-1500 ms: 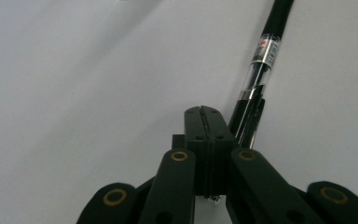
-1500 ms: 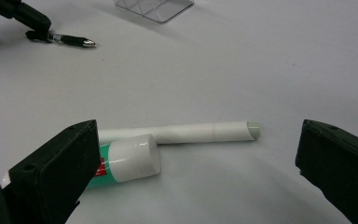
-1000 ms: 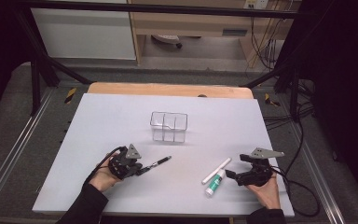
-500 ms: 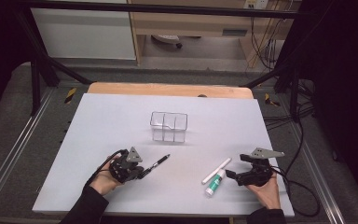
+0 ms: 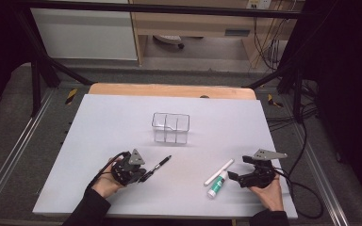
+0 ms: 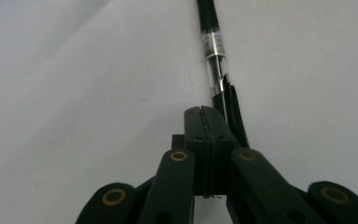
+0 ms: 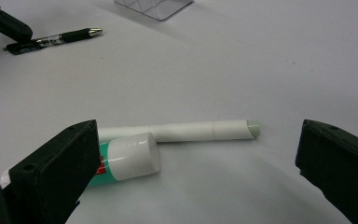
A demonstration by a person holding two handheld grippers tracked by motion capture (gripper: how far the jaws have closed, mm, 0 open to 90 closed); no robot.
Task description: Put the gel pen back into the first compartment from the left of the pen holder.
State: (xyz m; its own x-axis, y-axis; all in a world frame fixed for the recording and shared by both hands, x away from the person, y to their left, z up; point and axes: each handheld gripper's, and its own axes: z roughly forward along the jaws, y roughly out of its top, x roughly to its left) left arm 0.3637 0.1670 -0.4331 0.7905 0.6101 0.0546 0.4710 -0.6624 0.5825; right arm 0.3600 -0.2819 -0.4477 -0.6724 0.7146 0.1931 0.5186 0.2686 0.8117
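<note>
Left gripper view: left tongs (image 6: 205, 116) clenched, pen (image 6: 214, 51) lying just beside them on the bench (image 5: 122, 117), apparently not pinched. Right tongs (image 7: 196, 172) spread wide, straddling the green tube (image 7: 121, 161) and white stick (image 7: 196, 130), probably lining up a grab. Clear bin (image 5: 170, 127) sits beyond.

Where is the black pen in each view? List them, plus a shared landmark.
High view: black pen lower left of centre, slanting up right.
Left gripper view: upper middle, running off the top.
Right gripper view: top left, tip pointing right.
Shared landmark: clear divided box, beyond the pen in high and right gripper views.
</note>
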